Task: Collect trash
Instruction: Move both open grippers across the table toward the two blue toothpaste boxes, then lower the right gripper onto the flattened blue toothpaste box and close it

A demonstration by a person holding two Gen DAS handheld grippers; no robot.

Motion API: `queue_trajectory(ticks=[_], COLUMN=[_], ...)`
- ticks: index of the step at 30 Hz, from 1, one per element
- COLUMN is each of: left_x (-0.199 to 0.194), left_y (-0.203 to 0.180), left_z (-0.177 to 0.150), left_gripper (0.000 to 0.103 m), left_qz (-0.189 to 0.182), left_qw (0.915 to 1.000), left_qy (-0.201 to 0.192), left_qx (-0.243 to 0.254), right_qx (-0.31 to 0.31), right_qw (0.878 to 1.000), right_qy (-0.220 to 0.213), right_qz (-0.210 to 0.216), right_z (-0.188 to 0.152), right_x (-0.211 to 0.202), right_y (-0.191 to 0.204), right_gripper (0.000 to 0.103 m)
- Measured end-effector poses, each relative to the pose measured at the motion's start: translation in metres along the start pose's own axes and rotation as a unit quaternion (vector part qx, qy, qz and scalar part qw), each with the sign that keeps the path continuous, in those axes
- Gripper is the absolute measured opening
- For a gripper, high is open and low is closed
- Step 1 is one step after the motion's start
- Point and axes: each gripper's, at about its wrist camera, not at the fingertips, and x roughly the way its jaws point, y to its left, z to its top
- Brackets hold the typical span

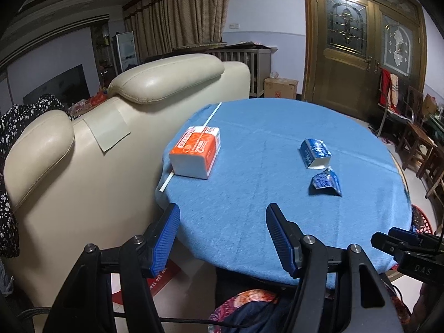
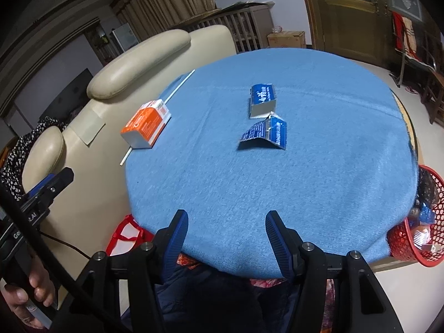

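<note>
Two blue torn wrappers lie mid-table on the blue cloth: a boxy one (image 1: 315, 152) (image 2: 262, 100) farther off and a flattened one (image 1: 326, 183) (image 2: 265, 134) nearer. A red mesh basket (image 2: 416, 222) with trash inside stands beside the table's right edge; its rim shows in the left wrist view (image 1: 421, 219). My left gripper (image 1: 222, 238) is open and empty over the table's near left edge. My right gripper (image 2: 224, 238) is open and empty over the near edge, well short of the wrappers.
An orange-and-white tissue pack (image 1: 197, 151) (image 2: 147, 127) lies at the table's left edge on a white stick (image 1: 166, 184). A cream leather sofa (image 1: 83, 152) stands close on the left. Wooden chairs (image 1: 416, 138) and a door are at the right.
</note>
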Motion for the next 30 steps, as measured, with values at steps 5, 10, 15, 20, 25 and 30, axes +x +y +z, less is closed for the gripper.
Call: queue_trajectory(ticks=[5, 10, 15, 20, 25, 30], left_x=[0.015, 0.035, 0.063, 0.096, 0.126, 0.152], left_y=[-0.005, -0.018, -0.037, -0.065, -0.107, -0.130], left_z=[-0.002, -0.003, 0.005, 0.022, 0.039, 0.050], left_gripper=[0.065, 0.065, 0.065, 0.065, 0.065, 0.065], left_qz=[-0.005, -0.015, -0.024, -0.031, -0.046, -0.053], left_qw=[0.9998, 0.9990, 0.9972, 0.9944, 0.9906, 0.9881], left_qy=[0.018, 0.040, 0.065, 0.086, 0.105, 0.129], left_qx=[0.003, 0.012, 0.029, 0.052, 0.075, 0.064], right_qx=[0.013, 0.033, 0.057, 0.092, 0.124, 0.123], right_qw=[1.000, 0.999, 0.998, 0.994, 0.990, 0.992], right_qy=[-0.001, 0.007, -0.002, -0.005, 0.000, 0.003], right_qz=[-0.004, -0.010, -0.031, -0.051, -0.063, -0.028], right_z=[0.000, -0.001, 0.002, 0.005, 0.010, 0.046], right_x=[0.004, 0.009, 0.011, 0.016, 0.025, 0.046], right_y=[-0.010, -0.029, -0.059, -0.097, -0.135, -0.152], right_gripper=[0.062, 0.062, 0.062, 0.062, 0.062, 0.062])
